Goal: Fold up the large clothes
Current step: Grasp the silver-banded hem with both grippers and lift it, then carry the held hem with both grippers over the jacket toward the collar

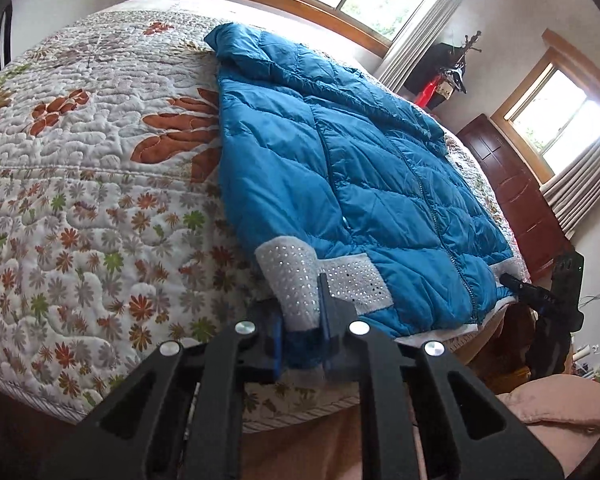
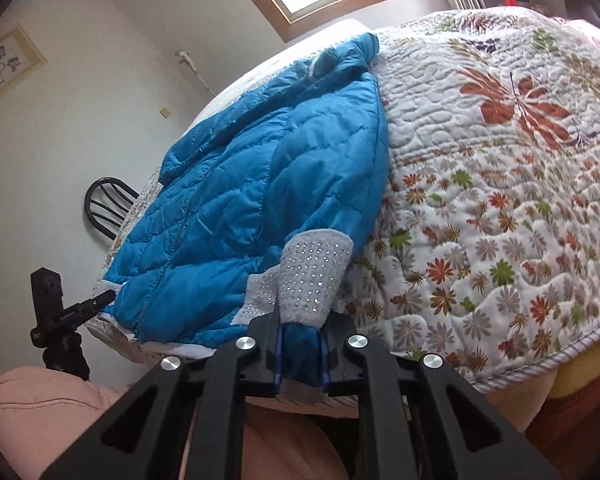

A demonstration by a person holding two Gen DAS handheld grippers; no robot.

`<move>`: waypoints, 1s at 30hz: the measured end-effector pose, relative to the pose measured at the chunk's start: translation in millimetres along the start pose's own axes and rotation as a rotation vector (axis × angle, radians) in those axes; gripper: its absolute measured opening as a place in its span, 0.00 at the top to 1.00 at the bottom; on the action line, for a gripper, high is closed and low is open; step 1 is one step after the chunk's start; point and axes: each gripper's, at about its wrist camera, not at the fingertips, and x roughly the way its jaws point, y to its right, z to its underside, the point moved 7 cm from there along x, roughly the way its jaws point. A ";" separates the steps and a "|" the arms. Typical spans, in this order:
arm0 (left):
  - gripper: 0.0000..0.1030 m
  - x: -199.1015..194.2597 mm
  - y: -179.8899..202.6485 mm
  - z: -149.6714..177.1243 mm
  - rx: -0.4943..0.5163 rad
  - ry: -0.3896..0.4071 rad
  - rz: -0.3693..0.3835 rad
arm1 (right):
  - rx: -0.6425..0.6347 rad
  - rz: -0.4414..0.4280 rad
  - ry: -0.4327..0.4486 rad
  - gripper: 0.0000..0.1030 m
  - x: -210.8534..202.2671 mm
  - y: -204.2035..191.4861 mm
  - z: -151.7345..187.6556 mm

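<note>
Both sets of fingers were clamped: the left gripper [image 1: 302,336] and right gripper [image 2: 302,354] each pinched the blue jacket [image 1: 340,168] hem on the bed [image 1: 80,200].

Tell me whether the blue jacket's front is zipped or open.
Zipped. On the blue jacket the zipper runs closed down the front to the hem, both panels lying flat on the quilt.

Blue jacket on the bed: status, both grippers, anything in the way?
Left gripper shut on the blue jacket, bottom corner by its left studded cuff. Right gripper shut on the opposite corner. Jacket flat on quilt, unfolded. Nothing in the way.
</note>
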 end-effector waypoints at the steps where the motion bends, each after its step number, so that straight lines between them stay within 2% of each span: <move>1: 0.88 1.7 -1.5 -0.7 -0.009 0.000 0.008 | 0.009 -0.012 0.006 0.87 -0.1 1.4 -0.9; 9: 0.89 -22.0 13.1 -17.5 0.012 0.095 0.062 | -0.063 -0.017 0.082 0.88 -23.9 -22.2 -22.8; 15: 0.89 -36.0 28.8 -60.7 0.006 0.154 0.165 | -0.141 -0.055 0.155 0.88 -44.7 -50.5 -74.2; 22: 0.89 -40.7 50.1 -157.2 0.031 0.200 0.244 | -0.131 -0.118 0.151 0.88 -44.7 -70.2 -175.8; 30: 0.89 11.1 39.6 -279.7 -0.068 0.197 0.285 | -0.068 -0.104 0.091 0.88 3.2 -70.4 -289.0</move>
